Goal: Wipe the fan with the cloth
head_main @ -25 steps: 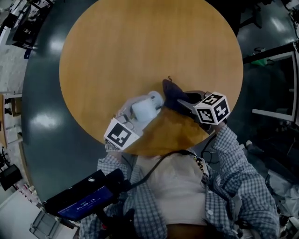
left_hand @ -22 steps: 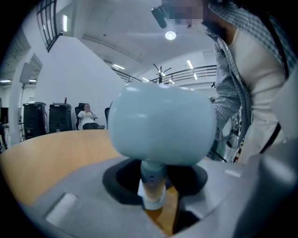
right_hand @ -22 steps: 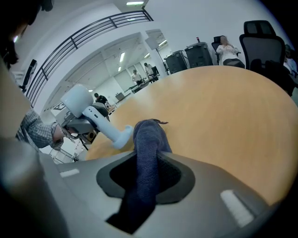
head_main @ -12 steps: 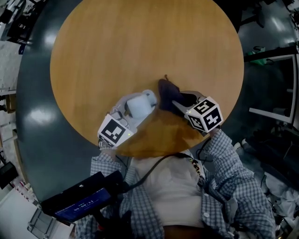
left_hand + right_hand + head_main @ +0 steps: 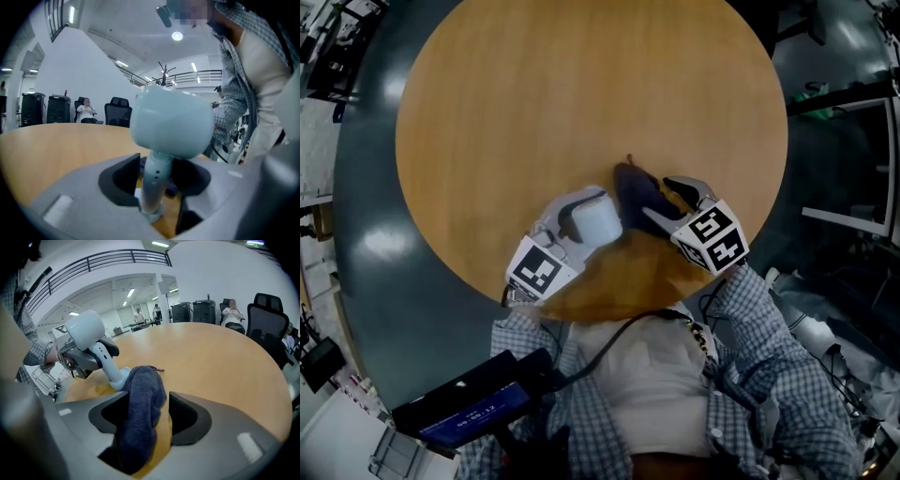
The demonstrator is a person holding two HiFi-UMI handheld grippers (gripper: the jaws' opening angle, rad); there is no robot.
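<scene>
Wiping is looking finished or paused, as a judgement: the right tool [image 5: 147, 416] is standing spread, its jaws having just been opening, and the dark blue cloth [image 5: 143, 385] is slumping loose between them on the desk [image 5: 581, 94], just beside the fan's foot. The left tool [image 5: 154, 176] is pinching the fan [image 5: 171, 124] by its stem, though its jaws have been easing wider, and is holding it tilted near the desk's near edge. The fan is looking pale, with a rounded head, a slim stem and no visible dirt.

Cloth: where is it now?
Head view: cloth lies on the table by its near edge, between the right gripper's jaws, which have just been opening, beside the fan.
</scene>
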